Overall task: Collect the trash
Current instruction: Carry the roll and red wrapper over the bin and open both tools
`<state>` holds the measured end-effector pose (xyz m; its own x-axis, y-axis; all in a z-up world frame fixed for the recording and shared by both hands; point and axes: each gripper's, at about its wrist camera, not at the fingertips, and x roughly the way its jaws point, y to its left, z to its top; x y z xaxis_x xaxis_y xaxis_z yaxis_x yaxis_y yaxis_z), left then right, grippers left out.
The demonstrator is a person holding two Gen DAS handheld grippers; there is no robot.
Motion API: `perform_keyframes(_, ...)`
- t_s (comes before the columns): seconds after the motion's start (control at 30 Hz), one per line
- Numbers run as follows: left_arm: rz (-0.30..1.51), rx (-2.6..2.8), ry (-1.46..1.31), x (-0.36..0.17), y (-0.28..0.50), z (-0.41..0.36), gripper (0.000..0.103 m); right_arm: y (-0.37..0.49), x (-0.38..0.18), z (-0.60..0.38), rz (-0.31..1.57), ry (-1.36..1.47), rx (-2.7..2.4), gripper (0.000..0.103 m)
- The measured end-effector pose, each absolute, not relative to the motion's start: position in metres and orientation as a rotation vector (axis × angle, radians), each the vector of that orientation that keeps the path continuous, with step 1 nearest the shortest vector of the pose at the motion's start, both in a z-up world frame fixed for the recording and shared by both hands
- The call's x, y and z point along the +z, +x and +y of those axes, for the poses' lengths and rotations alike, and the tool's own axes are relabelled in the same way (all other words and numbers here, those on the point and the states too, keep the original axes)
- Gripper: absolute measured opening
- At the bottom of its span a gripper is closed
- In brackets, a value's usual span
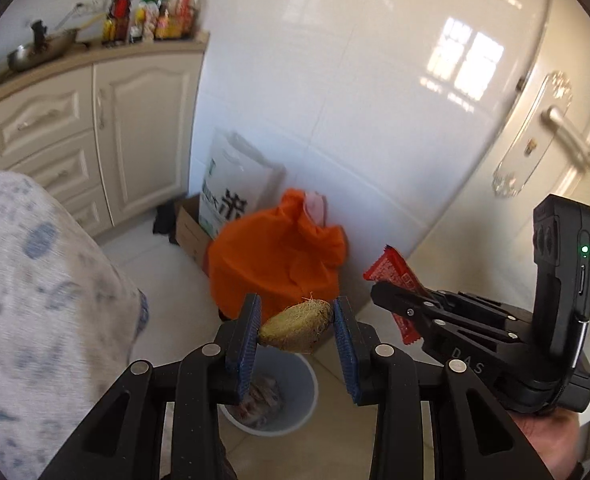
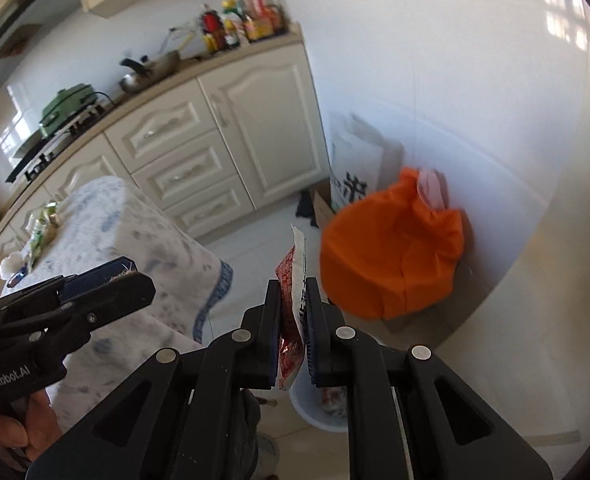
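Left wrist view: left gripper (image 1: 298, 322) tilts downward, pinching fibrous husk (image 1: 297, 328).

Open floor surrounds the bin (image 1: 295, 400); the orange bag (image 1: 279, 256) behind and clothed table (image 1: 35, 300) apparently crowd it

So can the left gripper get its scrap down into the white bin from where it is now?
Probably yes. The left gripper, shut on the brown fibrous scrap, hangs above the open white bin, with nothing between them.
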<state>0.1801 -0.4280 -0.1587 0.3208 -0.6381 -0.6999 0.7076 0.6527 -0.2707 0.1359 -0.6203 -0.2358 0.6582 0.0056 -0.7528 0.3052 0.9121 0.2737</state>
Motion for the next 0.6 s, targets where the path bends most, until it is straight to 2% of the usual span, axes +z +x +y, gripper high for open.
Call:
perform_keyframes(0.23, 1.041, -0.892, 0.158, -0.207, 0.210, -0.492, 0.034, 0.137, -0.296, -0.647, 0.936, 0.520, -0.201, 0.014)
perform_keyframes(0.3, 1.071, -0.883, 0.182, -0.215, 0.216, -0.510, 0.038, 0.138, -0.304, -0.651, 0.949, 0.537, -0.208, 0.014)
perform_keyframes(0.33, 1.077, -0.873, 0.192, -0.218, 0.218, -0.518, 0.048, 0.137, -0.307, -0.652, 0.950, 0.546, -0.211, 0.015)
perform_keyframes(0.37, 1.079, -0.867, 0.194, -0.219, 0.223, -0.520, 0.061, 0.135, -0.309, -0.656, 0.949, 0.559, -0.219, 0.023)
perform_keyframes(0.4, 1.076, -0.863, 0.193, -0.219, 0.229, -0.522, 0.066, 0.135, -0.310, -0.656, 0.949, 0.562, -0.226, 0.030)
perform_keyframes(0.47, 1.058, -0.847, 0.201, -0.216, 0.231, -0.523, 0.085, 0.133, -0.310, -0.658, 0.944, 0.571, -0.249, 0.060)
perform_keyframes(0.5, 1.051, -0.840, 0.207, -0.216, 0.232, -0.522, 0.088, 0.133, -0.310, -0.660, 0.939, 0.579, -0.253, 0.066)
perform_keyframes(0.57, 1.033, -0.831, 0.220, -0.215, 0.228, -0.520, 0.097, 0.132, -0.309, -0.662, 0.928, 0.595, -0.270, 0.086)
perform_keyframes(0.6, 1.025, -0.828, 0.225, -0.213, 0.225, -0.519, 0.098, 0.130, -0.307, -0.662, 0.921, 0.598, -0.282, 0.091)
